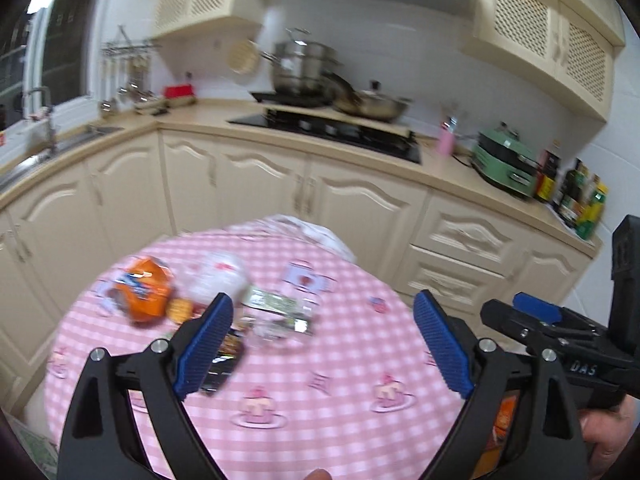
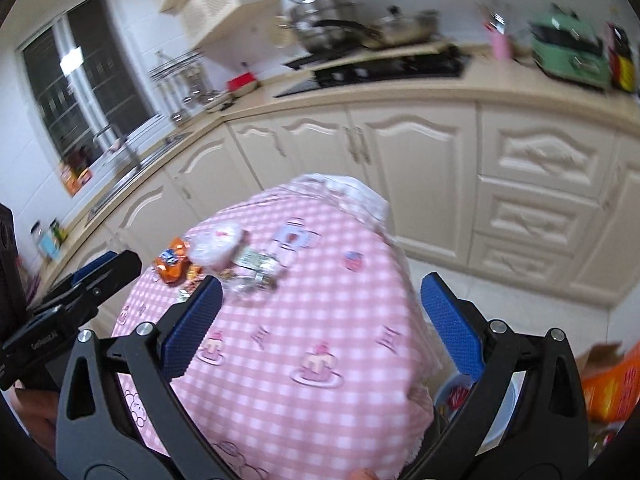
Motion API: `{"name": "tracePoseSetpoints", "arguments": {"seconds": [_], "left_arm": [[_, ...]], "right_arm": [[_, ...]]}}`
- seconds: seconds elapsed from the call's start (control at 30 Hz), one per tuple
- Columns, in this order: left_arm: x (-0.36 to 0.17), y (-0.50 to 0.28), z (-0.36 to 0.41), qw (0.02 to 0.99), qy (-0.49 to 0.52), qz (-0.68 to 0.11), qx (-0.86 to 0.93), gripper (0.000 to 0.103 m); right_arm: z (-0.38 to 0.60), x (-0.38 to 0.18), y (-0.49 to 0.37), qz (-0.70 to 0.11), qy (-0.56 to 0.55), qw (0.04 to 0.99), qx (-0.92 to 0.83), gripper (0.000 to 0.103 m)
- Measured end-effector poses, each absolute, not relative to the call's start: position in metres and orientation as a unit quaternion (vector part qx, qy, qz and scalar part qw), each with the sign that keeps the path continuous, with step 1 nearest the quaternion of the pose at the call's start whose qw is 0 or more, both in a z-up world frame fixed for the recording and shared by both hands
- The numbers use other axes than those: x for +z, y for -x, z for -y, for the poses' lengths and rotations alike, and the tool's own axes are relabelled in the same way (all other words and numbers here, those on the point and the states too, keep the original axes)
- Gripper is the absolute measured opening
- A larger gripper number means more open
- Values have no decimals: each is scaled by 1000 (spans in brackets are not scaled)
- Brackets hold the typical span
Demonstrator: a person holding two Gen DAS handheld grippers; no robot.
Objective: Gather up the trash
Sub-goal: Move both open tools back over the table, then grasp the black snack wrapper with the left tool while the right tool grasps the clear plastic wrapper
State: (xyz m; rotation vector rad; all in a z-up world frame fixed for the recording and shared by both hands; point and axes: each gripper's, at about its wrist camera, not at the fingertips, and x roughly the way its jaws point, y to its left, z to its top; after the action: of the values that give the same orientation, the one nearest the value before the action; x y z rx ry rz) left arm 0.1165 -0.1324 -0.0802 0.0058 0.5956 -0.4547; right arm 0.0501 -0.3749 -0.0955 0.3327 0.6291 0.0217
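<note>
A pile of trash lies on a round table with a pink checked cloth [image 1: 340, 360]: an orange snack bag [image 1: 144, 288], a white crumpled plastic bag [image 1: 218, 276], a green wrapper [image 1: 276, 302], a clear wrapper [image 1: 272, 330] and a dark wrapper [image 1: 224, 356]. My left gripper [image 1: 320, 346] is open and empty above the table, just short of the pile. My right gripper [image 2: 320, 320] is open and empty above the table's near right side [image 2: 300, 340]. The orange bag [image 2: 172, 262] and white bag [image 2: 216, 242] lie beyond its left finger.
Cream kitchen cabinets [image 1: 260, 184] and a counter with a hob [image 1: 328, 132], pots and a green appliance [image 1: 506, 158] stand behind the table. A sink [image 1: 48, 152] is at the left. A bin with a white rim [image 2: 480, 404] and an orange carton [image 2: 612, 384] stand right of the table.
</note>
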Motion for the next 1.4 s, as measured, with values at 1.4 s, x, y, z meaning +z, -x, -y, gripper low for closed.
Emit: {"name": "tracePoseSetpoints", "arguments": {"seconds": [1.4], "left_arm": [[-230,-208,76,895,-97,-392,-187,90]], "right_arm": [[317,-166,-161,-407,-110,906,35,97]]}}
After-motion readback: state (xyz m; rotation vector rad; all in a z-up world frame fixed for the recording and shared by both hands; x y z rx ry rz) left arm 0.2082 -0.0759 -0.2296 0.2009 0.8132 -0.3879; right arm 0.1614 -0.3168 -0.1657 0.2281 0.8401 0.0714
